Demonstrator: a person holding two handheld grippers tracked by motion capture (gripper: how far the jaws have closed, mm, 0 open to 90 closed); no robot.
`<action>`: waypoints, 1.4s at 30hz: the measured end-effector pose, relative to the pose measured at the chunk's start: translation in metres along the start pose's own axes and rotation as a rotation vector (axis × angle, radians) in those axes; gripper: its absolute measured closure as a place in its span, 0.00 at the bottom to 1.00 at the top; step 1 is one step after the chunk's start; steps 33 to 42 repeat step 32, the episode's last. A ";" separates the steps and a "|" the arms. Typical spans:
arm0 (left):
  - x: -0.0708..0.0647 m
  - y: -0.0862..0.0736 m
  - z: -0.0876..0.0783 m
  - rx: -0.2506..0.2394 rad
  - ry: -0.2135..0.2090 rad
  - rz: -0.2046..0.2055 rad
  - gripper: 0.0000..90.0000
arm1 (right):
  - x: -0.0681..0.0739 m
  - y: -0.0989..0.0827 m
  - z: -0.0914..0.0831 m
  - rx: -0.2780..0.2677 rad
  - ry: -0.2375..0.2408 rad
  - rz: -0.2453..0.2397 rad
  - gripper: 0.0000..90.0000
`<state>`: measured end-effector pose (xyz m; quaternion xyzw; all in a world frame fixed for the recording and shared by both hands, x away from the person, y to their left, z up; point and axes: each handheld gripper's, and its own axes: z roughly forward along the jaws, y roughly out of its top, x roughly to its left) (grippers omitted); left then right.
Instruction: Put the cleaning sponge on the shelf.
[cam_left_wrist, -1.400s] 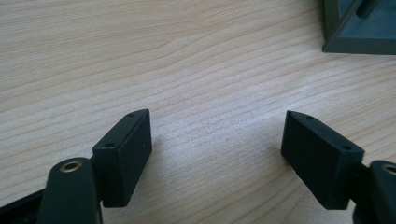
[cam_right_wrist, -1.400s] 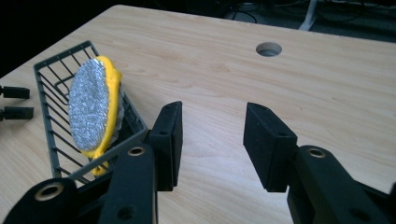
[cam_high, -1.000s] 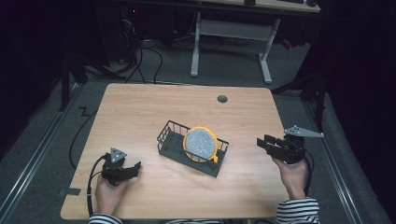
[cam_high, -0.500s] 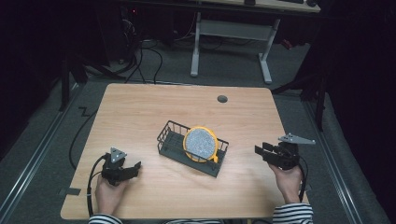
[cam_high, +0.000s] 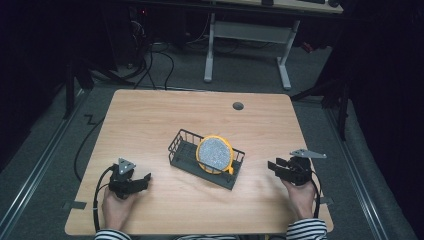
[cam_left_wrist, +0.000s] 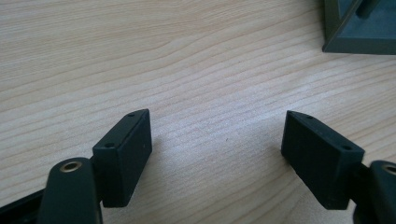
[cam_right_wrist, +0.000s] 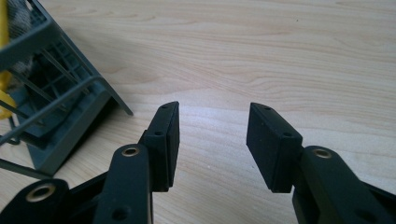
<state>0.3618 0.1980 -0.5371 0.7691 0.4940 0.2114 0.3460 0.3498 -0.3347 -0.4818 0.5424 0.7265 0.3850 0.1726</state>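
Observation:
A dark wire rack stands in the middle of the wooden table. In it a yellow-rimmed, grey speckled plate stands on edge. My left gripper rests near the front left, pointing right toward the rack, apart from it. Its jaws are open over bare wood, and a corner of the rack shows at the upper right. My right gripper is low over the table to the right of the rack, pointing left. Its jaws are open with nothing between them, and the rack's end lies just to the left.
A round cable hole sits near the table's far edge. Beyond the table are a white desk frame and cables on the floor. The right gripper is close to the table's right edge.
The right gripper has come down toward the tabletop and shifted slightly left. The left gripper, rack and plate have not moved.

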 end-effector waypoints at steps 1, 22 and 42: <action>0.000 0.000 0.000 0.000 0.000 0.000 0.28 | 0.001 -0.003 0.004 0.005 -0.011 -0.002 0.60; 0.000 0.000 0.000 0.000 0.000 0.000 0.28 | 0.009 -0.034 0.037 0.043 -0.156 -0.111 0.47; 0.000 0.000 0.000 0.000 0.000 0.000 0.28 | 0.011 -0.036 0.037 0.036 -0.169 -0.100 0.44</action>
